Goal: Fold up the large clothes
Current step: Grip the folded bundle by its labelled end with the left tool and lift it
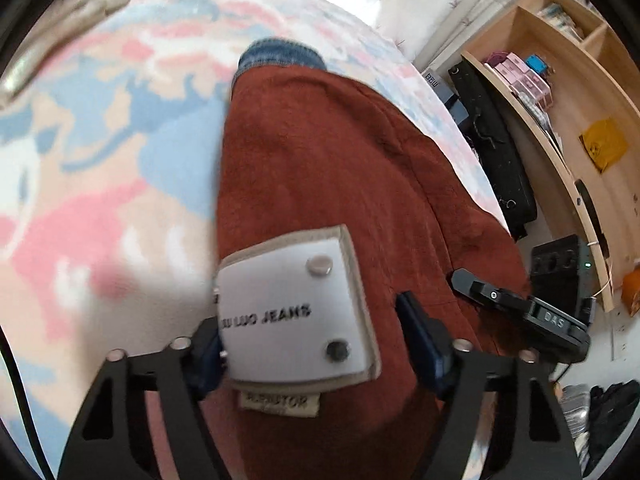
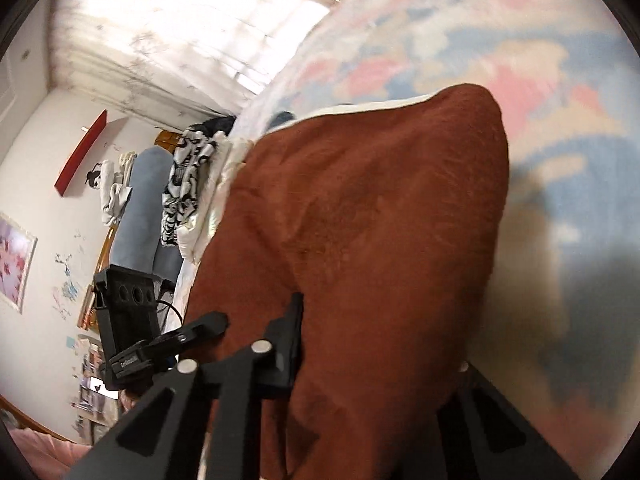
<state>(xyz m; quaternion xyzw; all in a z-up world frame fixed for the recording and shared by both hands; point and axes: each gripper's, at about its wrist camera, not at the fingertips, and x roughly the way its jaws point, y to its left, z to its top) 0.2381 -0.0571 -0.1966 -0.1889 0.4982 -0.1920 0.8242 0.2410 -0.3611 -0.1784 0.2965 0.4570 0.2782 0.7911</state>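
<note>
A rust-brown garment (image 1: 340, 160) lies on a pastel patterned bedspread (image 1: 100, 140). A white patch label (image 1: 296, 312) reading "JEANS" sits on its near end. My left gripper (image 1: 310, 320) stands open astride that label, one finger at its left edge and the other a little clear on the right. In the right wrist view the same garment (image 2: 360, 220) bulges up between the jaws of my right gripper (image 2: 376, 340). That gripper is shut on a thick fold of it. The cloth hides its right finger; the left finger (image 2: 290, 332) presses into the fabric.
Blue denim (image 1: 280, 54) pokes out beyond the garment's far end. A black clamp with a boxy device (image 1: 560, 280) stands at the bed's edge, the same clamp (image 2: 160, 344) showing left in the right wrist view. Wooden shelves (image 1: 560, 100) and a black case (image 1: 492, 140) stand beyond.
</note>
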